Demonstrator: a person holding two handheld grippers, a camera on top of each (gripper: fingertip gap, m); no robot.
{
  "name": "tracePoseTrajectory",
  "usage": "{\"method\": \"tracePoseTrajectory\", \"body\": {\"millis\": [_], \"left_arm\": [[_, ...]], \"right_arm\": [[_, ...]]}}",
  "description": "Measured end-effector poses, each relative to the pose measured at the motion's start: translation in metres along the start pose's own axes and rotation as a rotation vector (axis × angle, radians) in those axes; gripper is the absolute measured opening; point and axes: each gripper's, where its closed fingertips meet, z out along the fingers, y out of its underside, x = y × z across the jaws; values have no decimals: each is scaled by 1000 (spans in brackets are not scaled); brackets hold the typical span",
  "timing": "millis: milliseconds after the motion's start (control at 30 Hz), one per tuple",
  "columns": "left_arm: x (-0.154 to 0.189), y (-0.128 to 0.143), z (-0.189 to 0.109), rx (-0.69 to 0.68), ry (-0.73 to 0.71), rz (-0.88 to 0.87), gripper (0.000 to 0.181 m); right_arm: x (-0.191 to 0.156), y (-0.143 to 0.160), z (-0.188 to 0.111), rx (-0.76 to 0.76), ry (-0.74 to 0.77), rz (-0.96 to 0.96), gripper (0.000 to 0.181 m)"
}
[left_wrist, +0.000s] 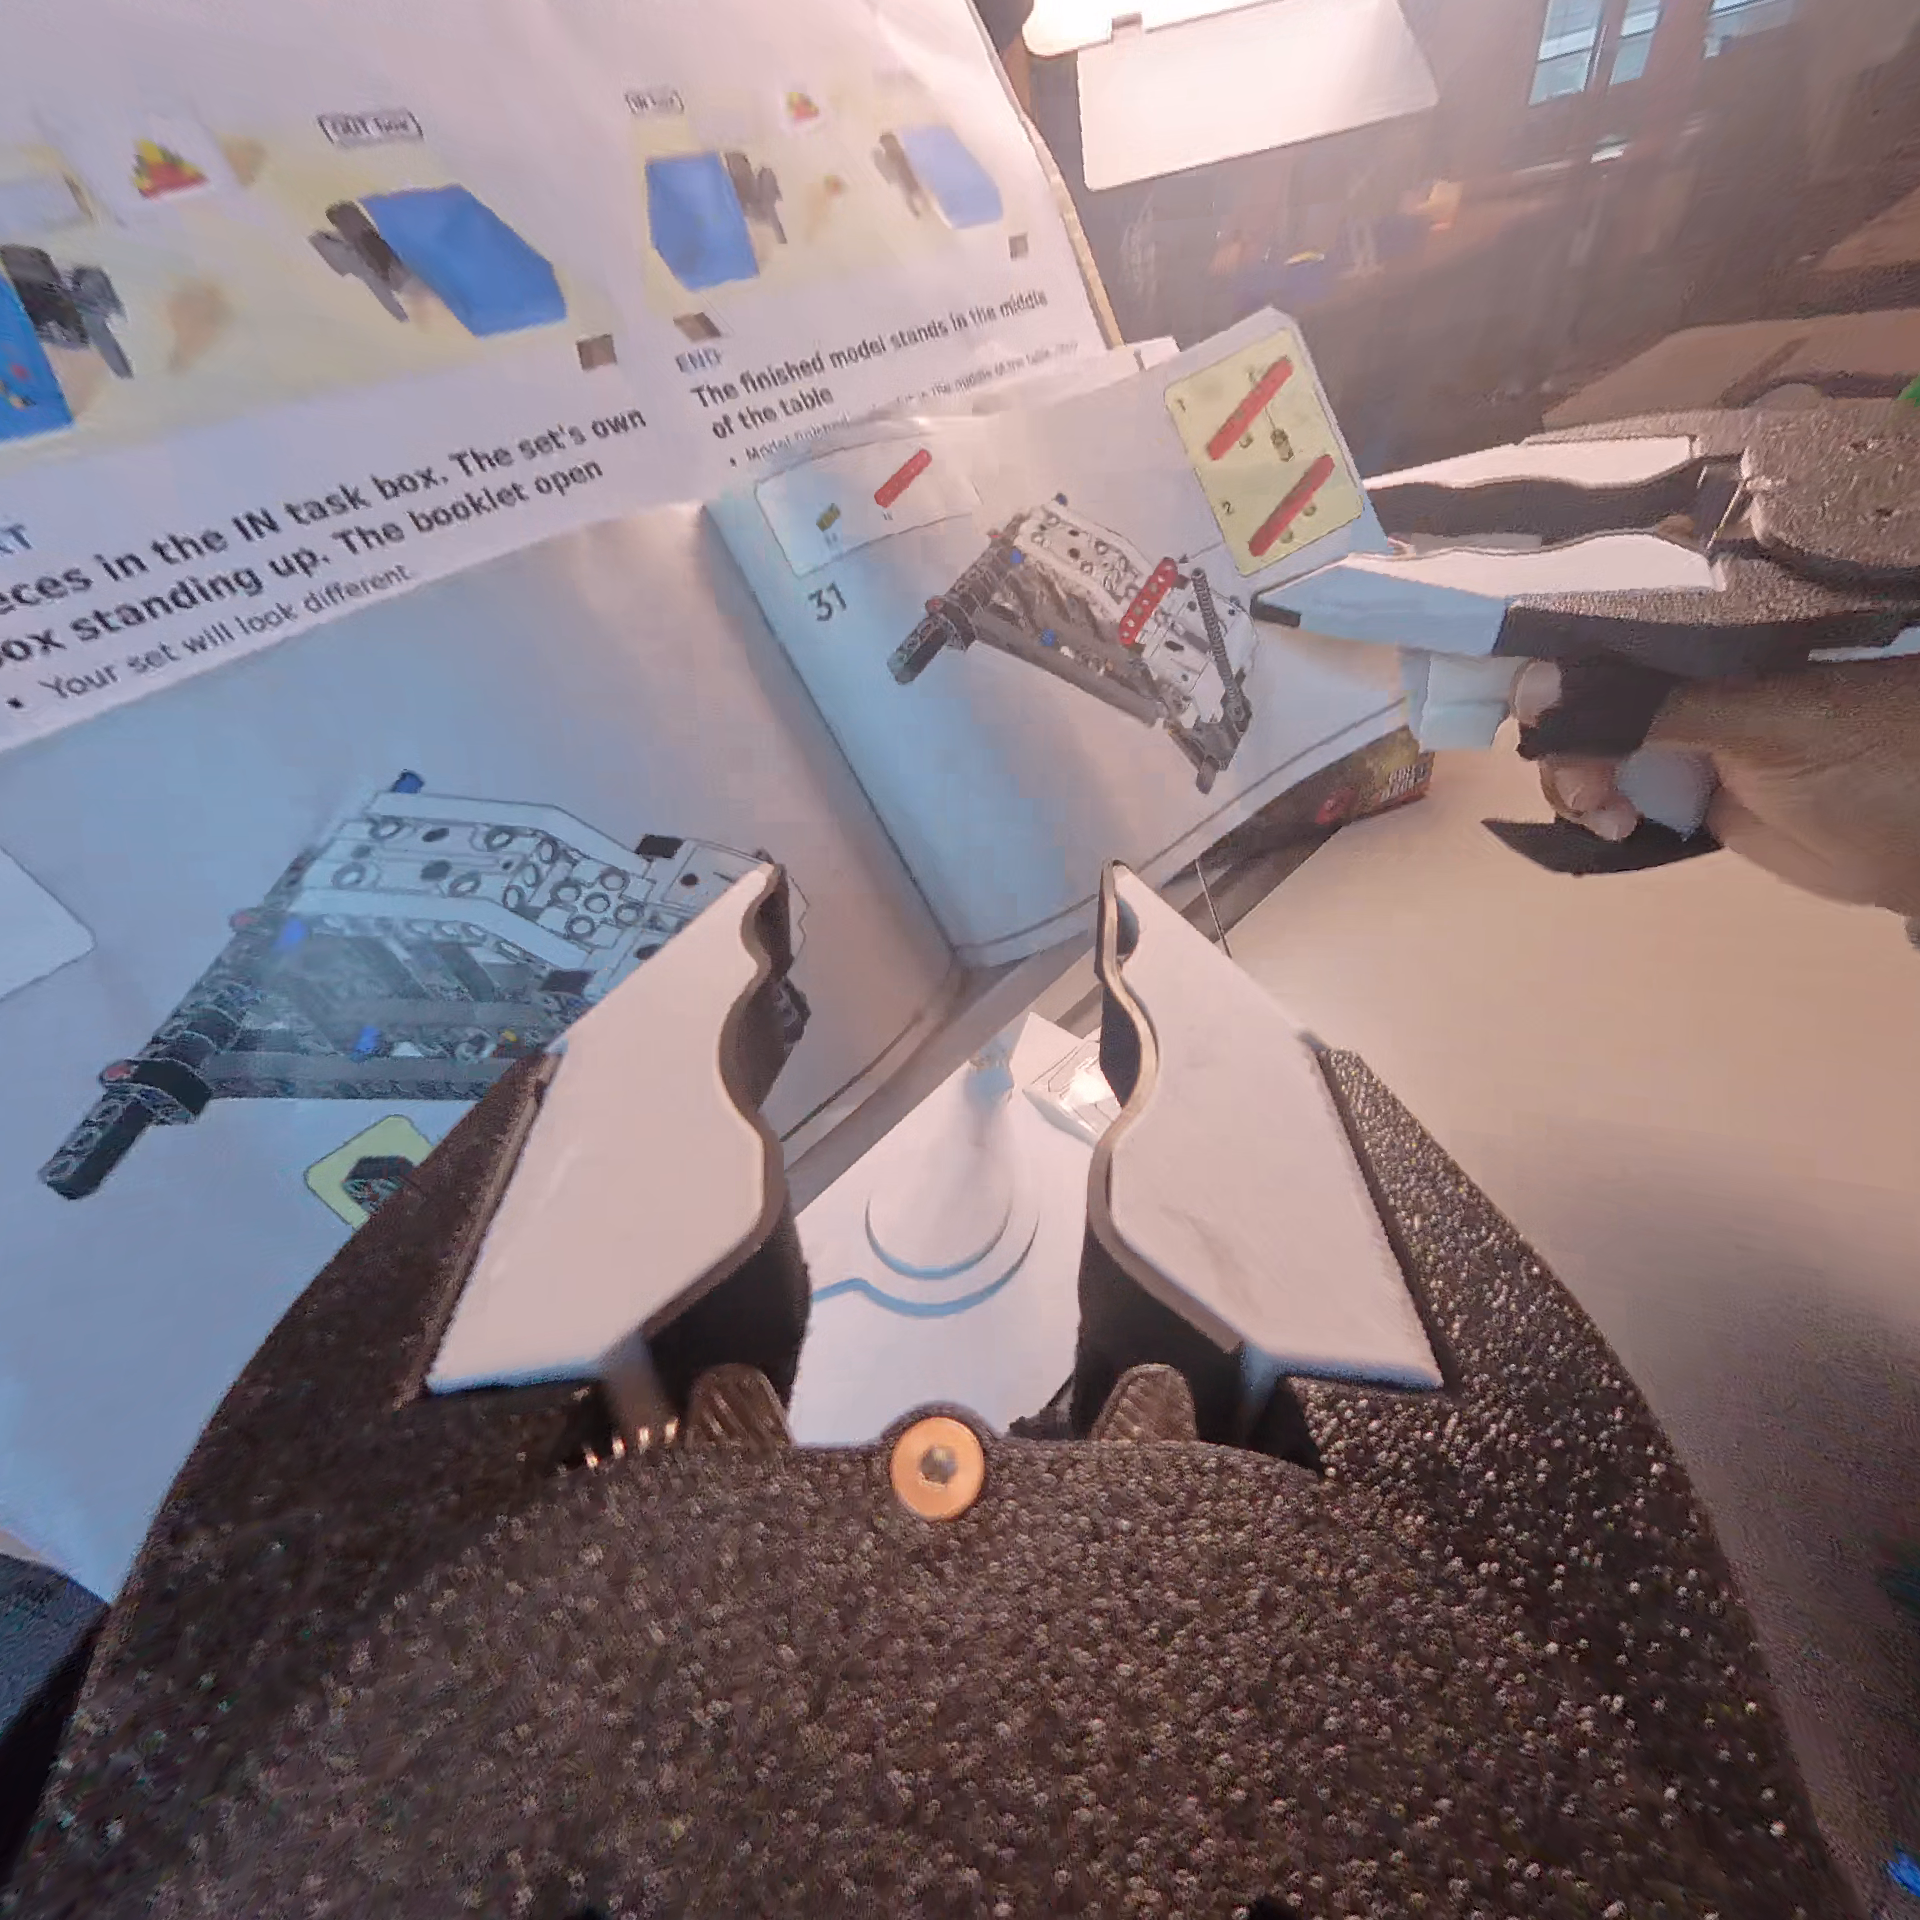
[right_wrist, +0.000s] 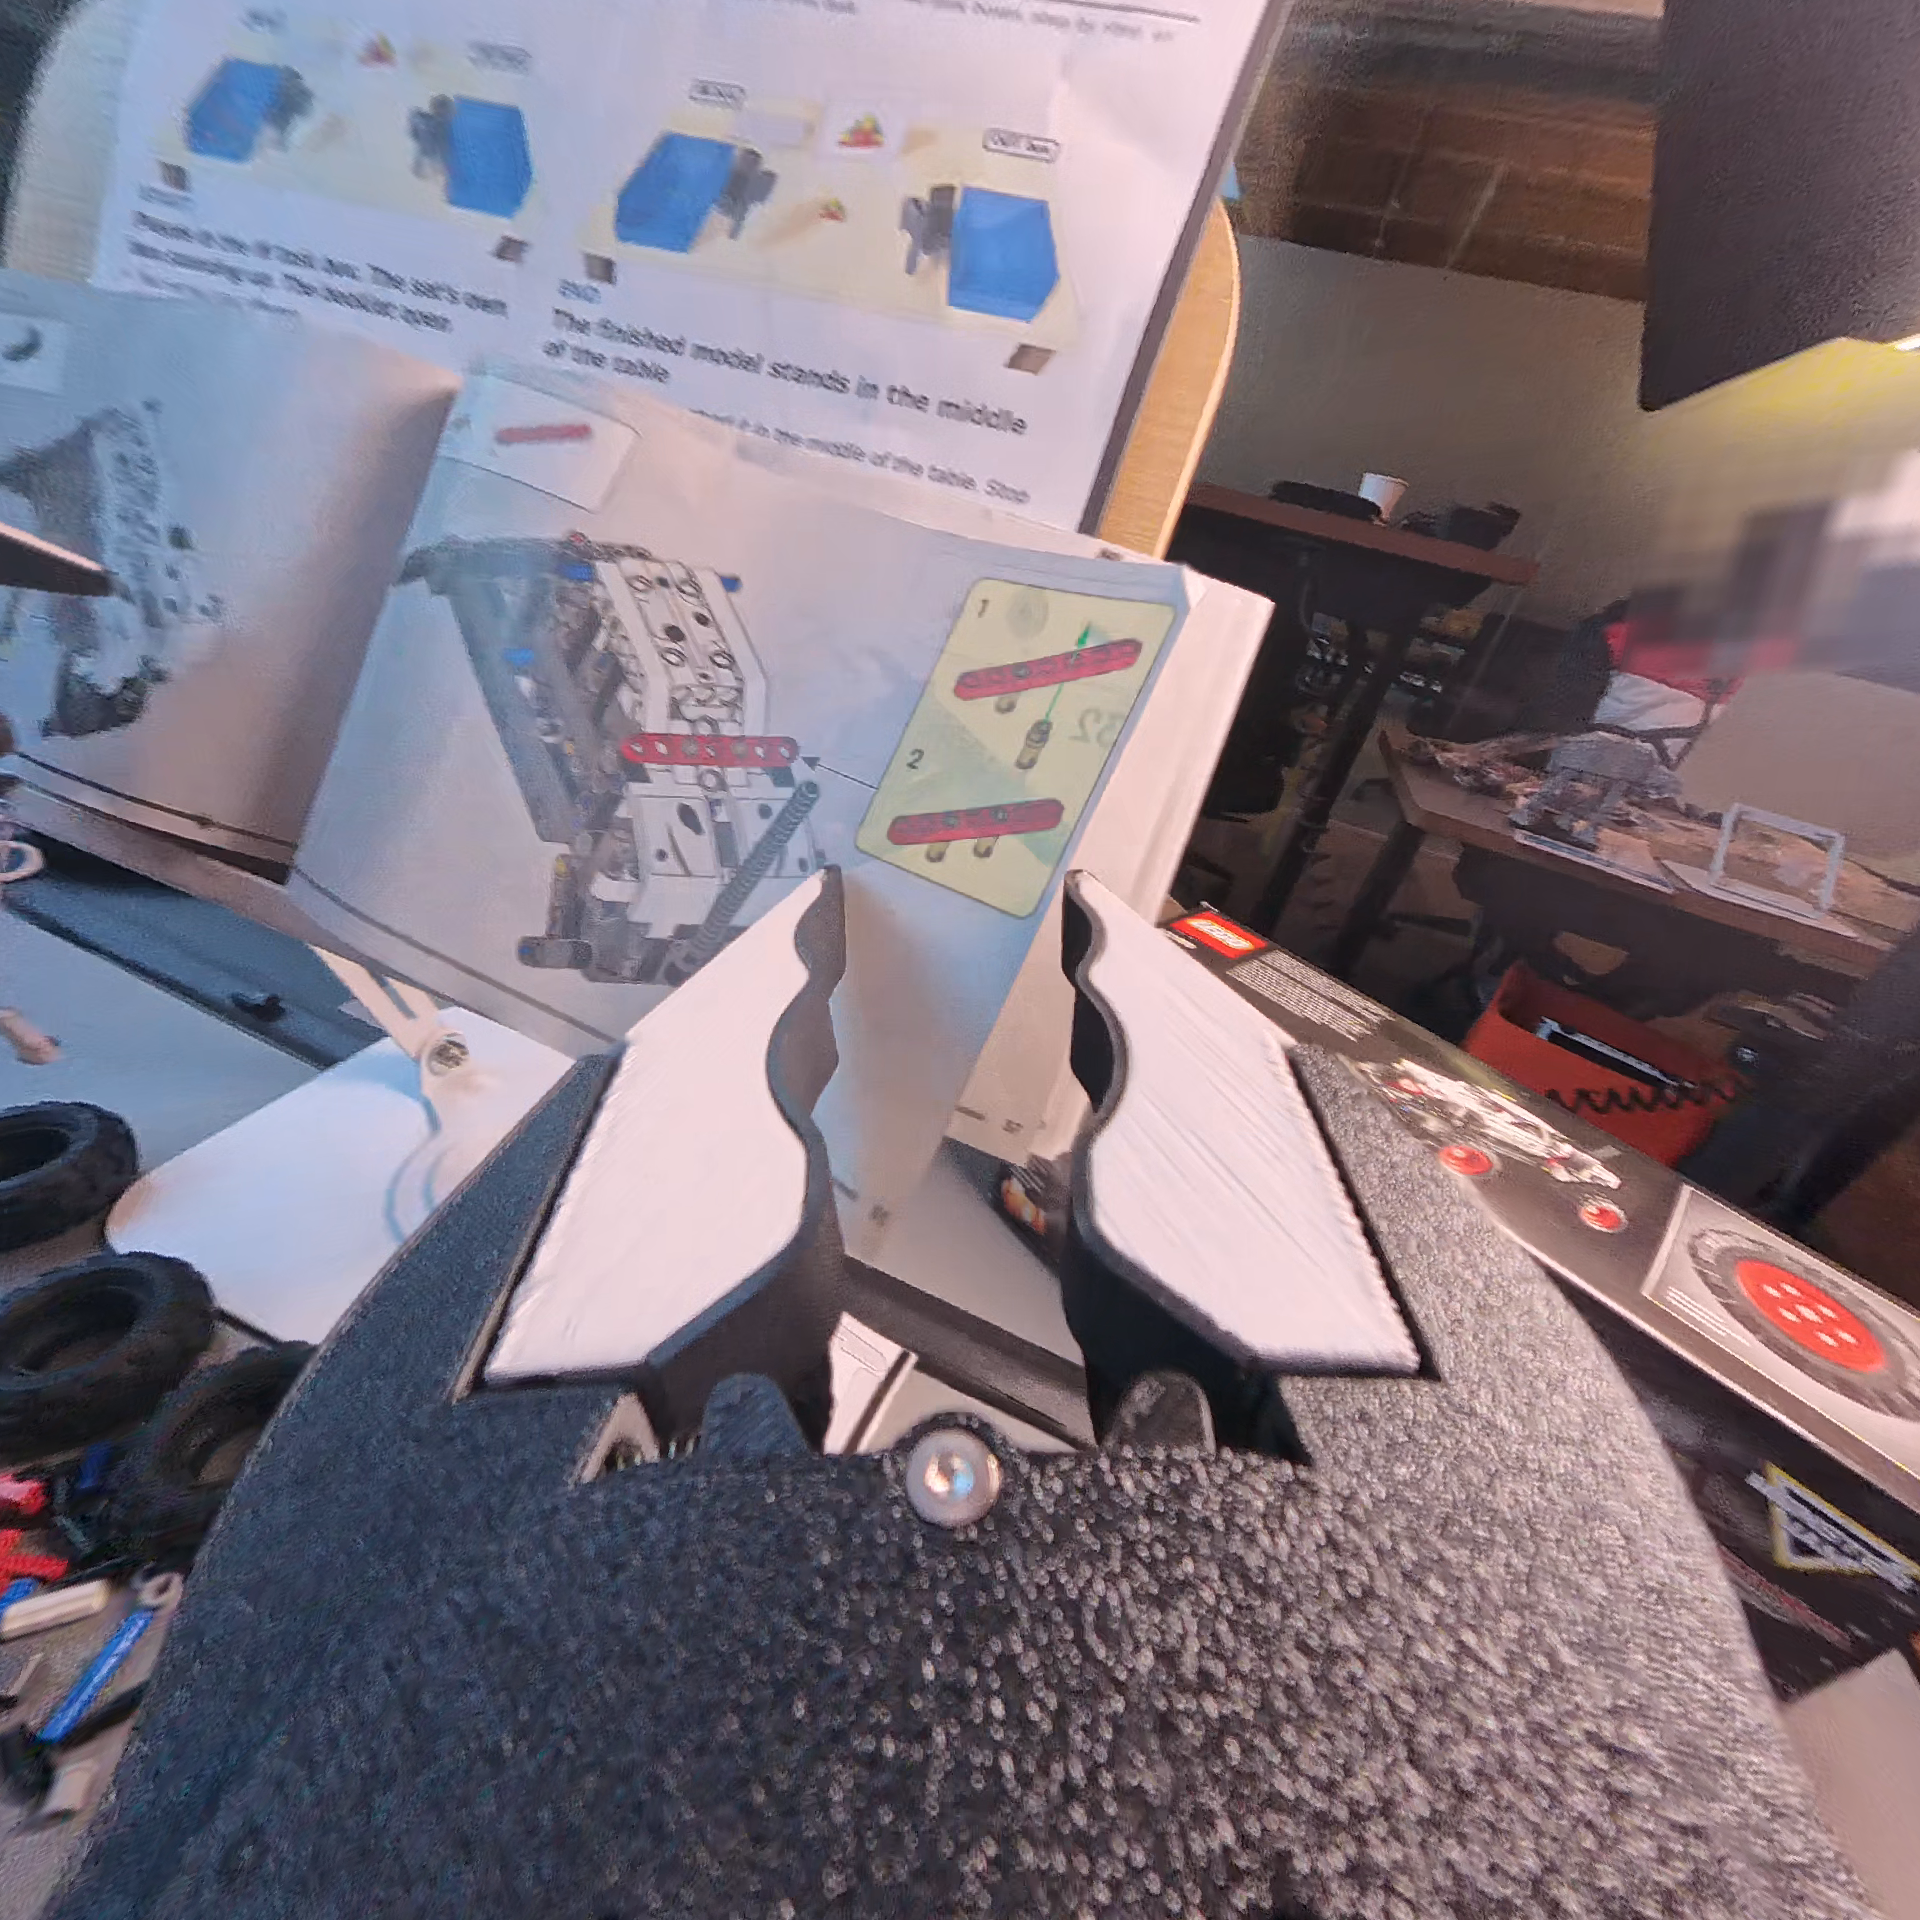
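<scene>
Gaping wide, both empty — left gripper (left_wrist: 940, 883), right gripper (right_wrist: 948, 883) — facing booklet (right_wrist: 665, 727).

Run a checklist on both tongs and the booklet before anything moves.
1. Left tongs open, nothing between the fingers: ok.
2. Right tongs open, nothing gripped: ok.
3. Booklet propped up and lying open, both pages in view: ok.
4. Right tongs at the outer edge of the right page, touching it or not: cannot tell.
5. Tyres and loose small parts lie off to the left, apart from the right tongs: ok.
6. Box lies flat to the right of the booklet, not touched by the tongs: ok.
</scene>
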Motion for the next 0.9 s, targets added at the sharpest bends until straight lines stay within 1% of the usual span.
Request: {"method": "tracePoseTrajectory", "body": {"millis": [133,200,233,300,367,400,433,467,500,533,567,633,700,767,833,900], "left_arm": [[5,11,6,-23,-4,29,59],[6,14,7,-32,-12,51,60],[6,14,7,-34,-12,61,60],[9,14,6,-27,-2,70,59],[14,12,6,-9,23,83,52],[19,10,6,5,44,93,47],[24,9,8,14,70,100,43],[27,8,11,7,76,101,41],[27,9,15,-6,66,102,42],[28,9,19,-15,61,106,42],[28,8,21,-20,55,109,42],[25,13,24,-49,27,120,43],[14,22,22,-86,-31,138,45],[1,31,19,-101,-87,154,49],[-5,39,18,-115,-98,141,51],[-9,41,17,-111,-101,124,51]], "right_arm": [[23,18,-1,-80,79,-16,38],[33,23,-4,-94,125,-36,38],[35,21,-8,-80,138,-34,38],[30,4,-19,5,135,-29,36],[2,-22,-31,132,43,-50,28],[-20,-32,-35,180,-46,-66,20],[-47,-37,-37,203,-170,-82,12],[-75,-35,-36,189,-303,-95,7],[-93,-27,-32,143,-373,-101,3],[-99,-16,-22,81,-369,-120,3],[-96,-3,-10,14,-318,-161,3],[-71,14,8,-62,-179,-206,3],[-41,21,16,-98,-66,-192,4],[-18,20,17,-91,24,-228,5],[-13,23,18,-93,31,-253,5],[-9,23,16,-100,55,-260,14]]}}
